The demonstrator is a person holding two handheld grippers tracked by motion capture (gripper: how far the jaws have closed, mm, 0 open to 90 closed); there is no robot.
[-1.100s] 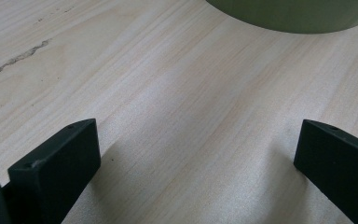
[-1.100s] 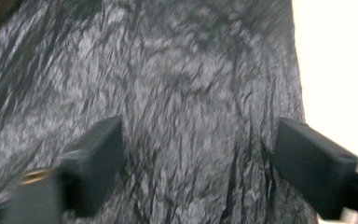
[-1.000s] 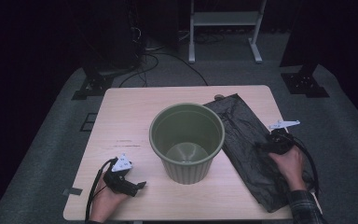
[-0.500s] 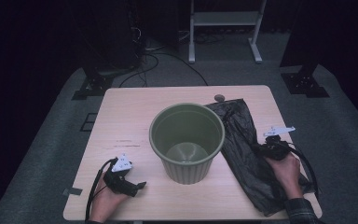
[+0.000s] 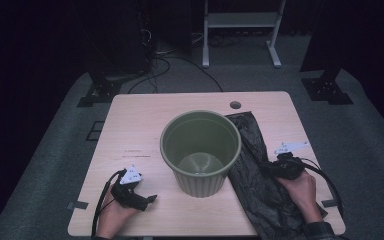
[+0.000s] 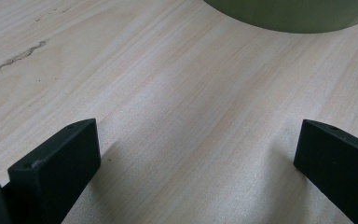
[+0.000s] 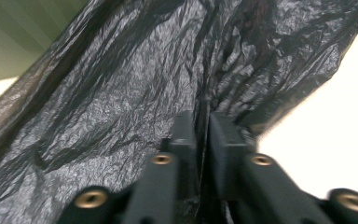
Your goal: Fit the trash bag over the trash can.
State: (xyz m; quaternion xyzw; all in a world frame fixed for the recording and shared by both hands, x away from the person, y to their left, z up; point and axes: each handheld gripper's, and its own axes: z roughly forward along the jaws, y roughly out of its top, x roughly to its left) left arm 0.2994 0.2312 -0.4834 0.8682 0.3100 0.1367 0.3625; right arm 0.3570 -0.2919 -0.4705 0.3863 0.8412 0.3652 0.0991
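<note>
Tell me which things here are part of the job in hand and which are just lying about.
Part of the job:
- black bin bag, flat on the table beside the bin
- green bin, upright
- right gripper, jaws pinched on the bag
- left gripper, open on bare table

Just lying about:
- white stand on the floor
- cables on the floor
- round hole in the table

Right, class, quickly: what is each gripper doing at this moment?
Left gripper: open, holding nothing, resting on the table.
Right gripper: closed on the black bag.

Crinkled, glossy black plastic bag (image 7: 135, 93) — matt green plastic bin (image 5: 200, 150) — pale wood-grain table (image 6: 177, 93).
</note>
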